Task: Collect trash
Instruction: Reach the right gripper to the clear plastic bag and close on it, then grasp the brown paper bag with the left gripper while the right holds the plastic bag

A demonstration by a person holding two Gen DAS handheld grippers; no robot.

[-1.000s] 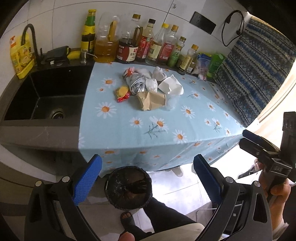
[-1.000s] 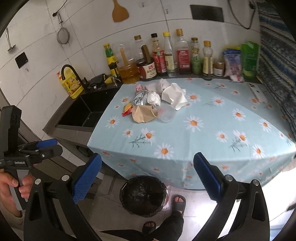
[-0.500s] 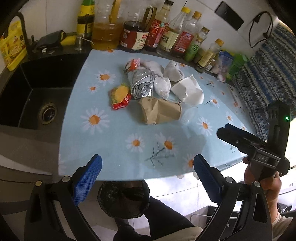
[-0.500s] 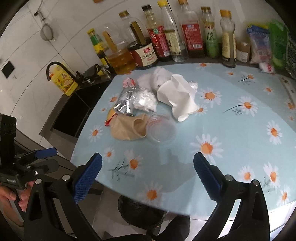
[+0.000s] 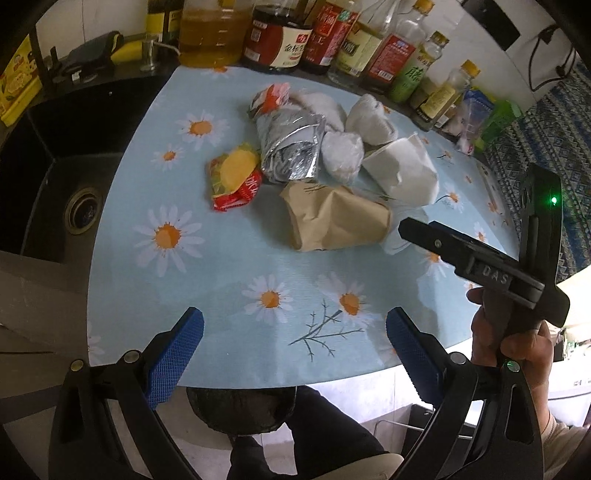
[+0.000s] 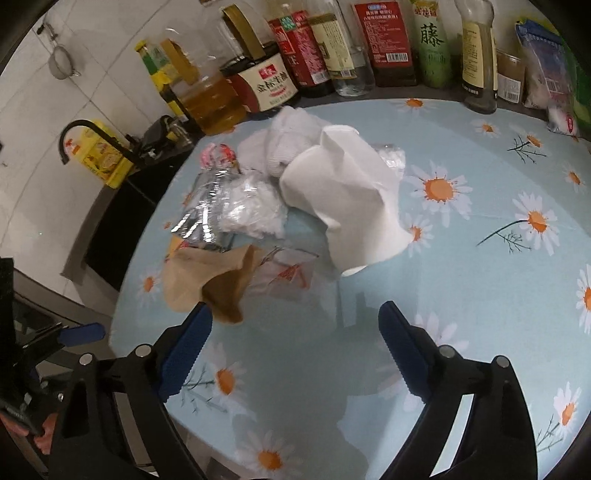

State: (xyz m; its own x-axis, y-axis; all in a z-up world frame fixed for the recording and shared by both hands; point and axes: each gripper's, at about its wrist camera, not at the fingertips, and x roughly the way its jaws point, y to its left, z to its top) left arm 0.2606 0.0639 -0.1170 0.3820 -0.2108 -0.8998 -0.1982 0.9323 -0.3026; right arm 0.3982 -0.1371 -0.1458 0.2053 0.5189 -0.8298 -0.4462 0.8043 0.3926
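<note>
A pile of trash lies on the daisy tablecloth (image 5: 229, 266): a brown paper bag (image 5: 332, 218), a silver foil wrapper (image 5: 291, 147), a red-yellow snack packet (image 5: 234, 177), a white paper bag (image 5: 402, 173) and crumpled white wads (image 5: 341, 155). A clear plastic lid (image 6: 286, 275) lies beside the brown bag (image 6: 210, 278). My left gripper (image 5: 293, 350) is open and empty over the table's front edge. My right gripper (image 6: 295, 332) is open and empty, just in front of the lid and the white bag (image 6: 351, 203). A black trash bin (image 5: 240, 410) stands on the floor below the table edge.
A row of sauce and oil bottles (image 5: 280, 33) lines the back wall. A black sink (image 5: 55, 184) with a tap (image 6: 74, 136) is at the left. A patterned cloth (image 5: 546, 147) hangs at the right. The person's legs (image 5: 325, 435) are beside the bin.
Both grippers have moved forward over the table toward the trash pile. The right one has closed in on the lid and bags. Both stay open.
</note>
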